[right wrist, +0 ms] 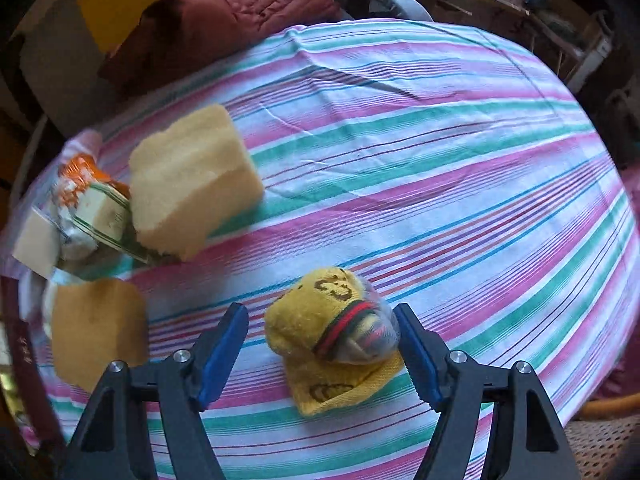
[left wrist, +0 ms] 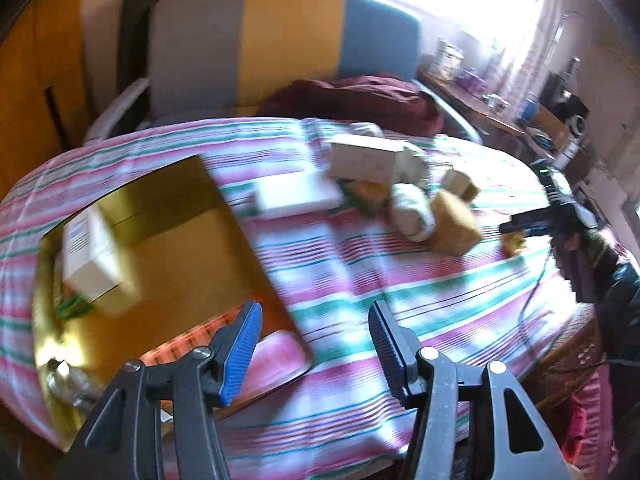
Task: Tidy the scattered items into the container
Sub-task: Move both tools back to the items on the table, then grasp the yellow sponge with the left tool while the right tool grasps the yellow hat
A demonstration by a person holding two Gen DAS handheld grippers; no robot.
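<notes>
Gold container [left wrist: 168,240], 1 white box [left wrist: 94,256] inside (blurred), left gripper [left wrist: 316,344] empty above

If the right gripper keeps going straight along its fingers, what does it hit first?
Probably the yellow rolled socks, sitting between the open right gripper fingers; its right pad looks close to the bundle, though contact is unclear.

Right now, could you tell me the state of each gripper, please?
Left gripper: open, nothing between its jaws, above the gold container.
Right gripper: open around the yellow sock bundle, one pad close to it, not yet gripping.
</notes>
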